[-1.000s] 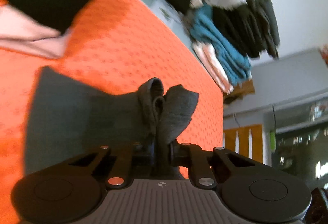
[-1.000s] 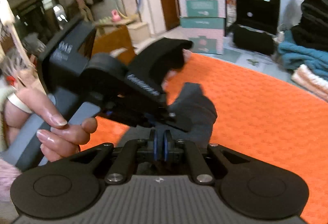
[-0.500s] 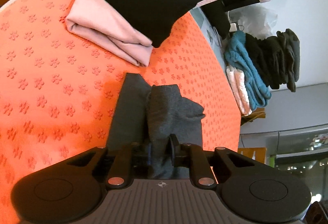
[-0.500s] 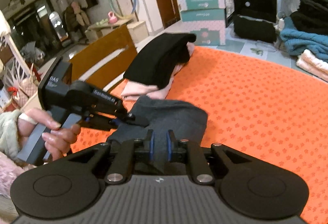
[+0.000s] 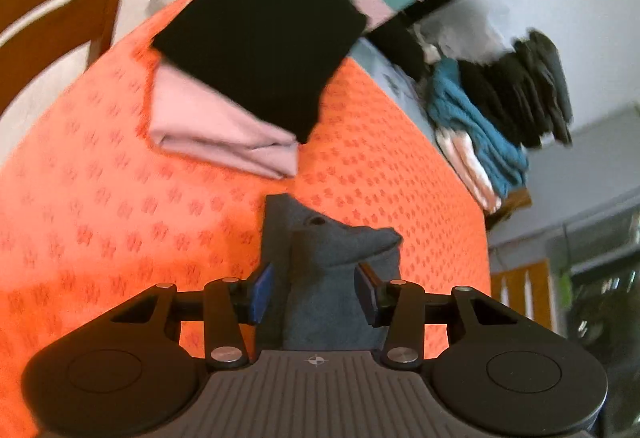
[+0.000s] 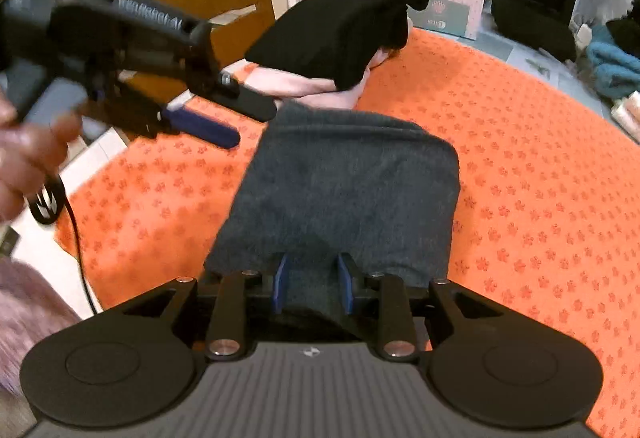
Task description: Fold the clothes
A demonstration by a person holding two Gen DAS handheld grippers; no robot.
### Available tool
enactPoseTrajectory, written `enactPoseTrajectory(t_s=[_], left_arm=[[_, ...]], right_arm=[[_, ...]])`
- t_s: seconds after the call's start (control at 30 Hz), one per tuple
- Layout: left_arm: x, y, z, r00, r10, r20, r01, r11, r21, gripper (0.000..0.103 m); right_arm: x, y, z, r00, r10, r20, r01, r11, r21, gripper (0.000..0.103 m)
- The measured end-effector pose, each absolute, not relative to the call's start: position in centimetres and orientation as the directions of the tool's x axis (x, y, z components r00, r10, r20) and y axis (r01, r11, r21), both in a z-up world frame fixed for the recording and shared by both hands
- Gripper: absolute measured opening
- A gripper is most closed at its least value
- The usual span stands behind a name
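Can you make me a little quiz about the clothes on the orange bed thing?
1. True or false: the black garment lies on top of the pink garment.
2. What colour is the garment between the right gripper jaws: A grey, B blue, C white?
3. Fill in: the left gripper jaws stand ____ around the grey cloth, having just been opening.

Key: 1 true. 2 A. 3 open.
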State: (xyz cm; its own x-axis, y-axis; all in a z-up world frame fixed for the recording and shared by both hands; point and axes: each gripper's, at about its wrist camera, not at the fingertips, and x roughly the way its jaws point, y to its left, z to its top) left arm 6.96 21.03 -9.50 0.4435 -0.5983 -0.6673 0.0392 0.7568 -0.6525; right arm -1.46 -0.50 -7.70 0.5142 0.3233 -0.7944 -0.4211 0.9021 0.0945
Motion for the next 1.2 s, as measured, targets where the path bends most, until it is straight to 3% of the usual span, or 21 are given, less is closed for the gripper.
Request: enactPoseTrajectory(t_s=[0.23, 0.43, 0.63, 0.9, 1.2], left_arm=[[8.8, 18.0, -9.1, 0.408, -0.624, -0.666, 0.216, 0.775, -0.594, 0.029], [11.3, 16.6, -12.2, 0.372, -0.577, -0.728, 0.159, 0.812, -0.562, 0.025], [11.6, 17.3, -12.7, 0.398, -0.574, -0.715, 0.122, 0.806, -0.579, 0.025], [9.9, 19.8, -11.3, 0.451, -0.523, -0.723, 0.074, 0.83, -0.553, 0.03], [4.4, 20.8, -11.3, 0.384, -0.554, -0.739, 0.064, 0.814, -0.577, 0.046]], right_arm=[[-1.6, -0.3, -5.9, 0.605, 0.274, -0.748, -0.351, 0.934, 0.058, 0.038], [-1.5, 0.2, -8.9, 0.566, 0.254, -0.784, -0.331, 0.941, 0.066, 0.038], [-1.7, 0.1, -8.2, 0.568, 0.26, -0.781, -0.326, 0.942, 0.076, 0.039], [-2.9, -3.0, -5.9, 0.617, 0.241, -0.749, -0.224, 0.966, 0.126, 0.049], [-2.6, -8.2, -6.7, 0.613, 0.214, -0.76, -0.015, 0.965, 0.26, 0.063]])
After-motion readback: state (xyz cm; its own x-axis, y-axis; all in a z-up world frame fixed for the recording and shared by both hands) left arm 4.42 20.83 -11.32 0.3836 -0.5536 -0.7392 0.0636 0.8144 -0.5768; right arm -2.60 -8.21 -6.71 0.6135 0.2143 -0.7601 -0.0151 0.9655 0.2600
